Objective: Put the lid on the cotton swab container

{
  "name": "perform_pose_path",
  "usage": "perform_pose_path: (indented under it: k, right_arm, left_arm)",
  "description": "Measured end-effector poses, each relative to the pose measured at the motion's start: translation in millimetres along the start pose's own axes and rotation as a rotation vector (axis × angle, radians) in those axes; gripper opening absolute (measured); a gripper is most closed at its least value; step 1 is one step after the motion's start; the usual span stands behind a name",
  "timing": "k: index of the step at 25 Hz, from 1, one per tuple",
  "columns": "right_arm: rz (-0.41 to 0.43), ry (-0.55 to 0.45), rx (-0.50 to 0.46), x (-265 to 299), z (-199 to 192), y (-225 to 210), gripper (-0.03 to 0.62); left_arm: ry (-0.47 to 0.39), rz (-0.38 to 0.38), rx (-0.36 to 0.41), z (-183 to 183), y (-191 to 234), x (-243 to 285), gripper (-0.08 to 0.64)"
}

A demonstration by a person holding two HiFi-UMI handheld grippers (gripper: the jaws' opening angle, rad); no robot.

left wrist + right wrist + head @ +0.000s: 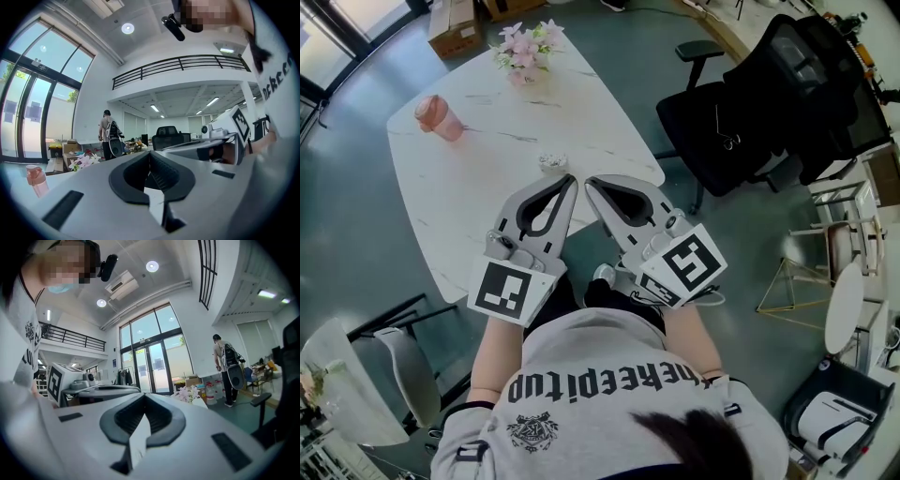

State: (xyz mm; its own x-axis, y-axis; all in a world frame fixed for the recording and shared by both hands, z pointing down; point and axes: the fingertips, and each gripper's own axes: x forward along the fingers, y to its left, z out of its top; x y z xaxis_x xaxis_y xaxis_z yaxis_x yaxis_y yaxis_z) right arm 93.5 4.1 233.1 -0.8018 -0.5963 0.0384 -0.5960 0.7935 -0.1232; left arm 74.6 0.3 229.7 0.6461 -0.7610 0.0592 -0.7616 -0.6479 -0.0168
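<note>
A small clear cotton swab container [553,161] stands on the white marble table [478,187], near its front edge. I cannot make out a separate lid. My left gripper [571,179] and right gripper [589,182] are held side by side just in front of the container, their tips pointing at it from a short distance. Both are shut with nothing between the jaws. In the left gripper view the left gripper [149,153] shows closed tips, and in the right gripper view the right gripper [144,395] does too. Neither gripper view shows the container.
A pink bottle [439,118] stands at the table's far left and a flower vase [525,47] at its far end. A black office chair [769,103] is to the right of the table. A person with a backpack [227,369] stands far off.
</note>
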Motion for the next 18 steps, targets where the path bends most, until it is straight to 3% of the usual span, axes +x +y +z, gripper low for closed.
perform_pose_path:
  k: [18]
  right_arm:
    - [-0.162, -0.001, 0.029, 48, -3, -10, 0.011]
  left_arm:
    - [0.025, -0.130, 0.009, -7, 57, 4, 0.015]
